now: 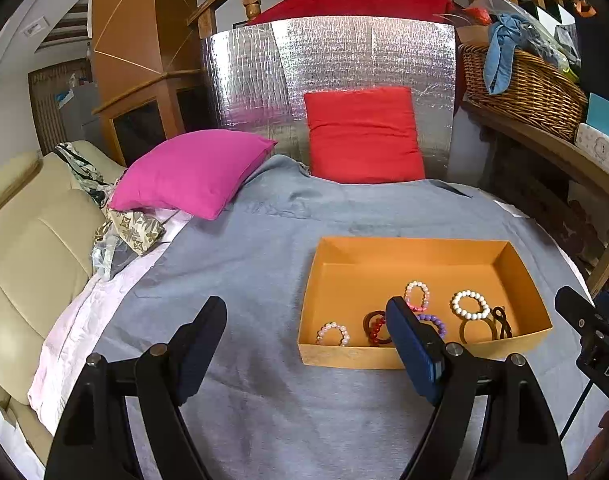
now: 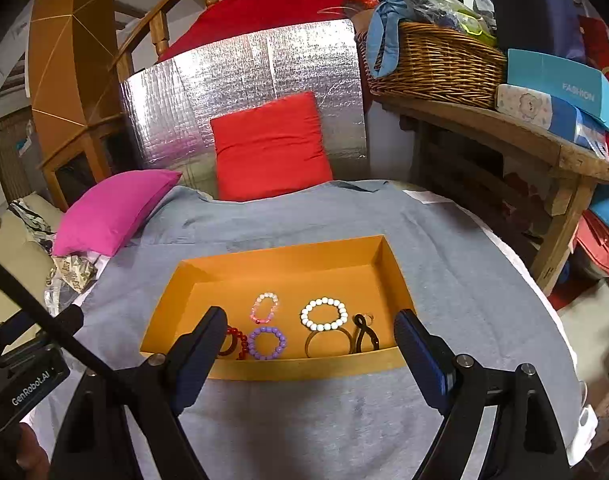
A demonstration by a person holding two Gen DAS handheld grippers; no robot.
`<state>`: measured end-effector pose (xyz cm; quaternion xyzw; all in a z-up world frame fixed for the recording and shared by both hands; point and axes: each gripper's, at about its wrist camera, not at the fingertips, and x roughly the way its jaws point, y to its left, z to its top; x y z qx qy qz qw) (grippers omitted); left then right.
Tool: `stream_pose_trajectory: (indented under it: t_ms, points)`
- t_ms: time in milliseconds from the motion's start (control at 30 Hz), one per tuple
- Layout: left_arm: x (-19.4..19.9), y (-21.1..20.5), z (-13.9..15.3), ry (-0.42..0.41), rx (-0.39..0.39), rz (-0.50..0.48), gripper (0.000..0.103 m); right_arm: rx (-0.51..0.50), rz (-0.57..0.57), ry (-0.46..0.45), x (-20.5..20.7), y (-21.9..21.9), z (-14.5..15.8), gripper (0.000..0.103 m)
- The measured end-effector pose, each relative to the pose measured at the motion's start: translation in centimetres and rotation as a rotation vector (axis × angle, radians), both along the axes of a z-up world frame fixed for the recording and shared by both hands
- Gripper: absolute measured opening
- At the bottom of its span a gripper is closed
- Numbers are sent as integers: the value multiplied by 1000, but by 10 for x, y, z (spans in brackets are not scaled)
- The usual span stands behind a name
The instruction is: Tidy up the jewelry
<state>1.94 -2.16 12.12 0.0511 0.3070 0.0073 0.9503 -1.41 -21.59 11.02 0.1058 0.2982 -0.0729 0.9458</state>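
Orange cardboard makes up the box (image 2: 288,368) that you should take as your landmark; it lies on the grey sheet (image 2: 444,260) of the bed. All the jewelry sits inside the box, gathered toward its near wall. The white bead bracelet (image 2: 323,314) lies right of the middle, with a thin brown ring (image 2: 329,345) touching its near side and a black hair tie (image 2: 363,332) just right of that. The pink bead bracelet (image 2: 265,307) lies near the middle, the purple bead bracelet (image 2: 266,343) just in front of it, and the red bead bracelet (image 2: 235,343) left of the purple one. A pale pink bracelet (image 1: 334,333) rests in the box's near left corner.

Your left tool (image 1: 304,344) hangs over the sheet at the box's near left, fingers spread wide, gripping nothing. Your right tool (image 2: 310,348) hangs in front of the box's near wall, fingers also spread wide and empty.

Beyond the box, a red cushion (image 2: 270,148) leans on silver foil board (image 2: 240,80); a magenta cushion (image 2: 112,208) lies to the far left.
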Motion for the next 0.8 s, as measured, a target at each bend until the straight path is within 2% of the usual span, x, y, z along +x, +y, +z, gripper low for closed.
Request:
stream_pose_trajectory:
  t_ms: [800]
  points:
    - [2, -7, -2, 7, 3, -3, 82, 7, -9, 15, 0, -9, -4, 88]
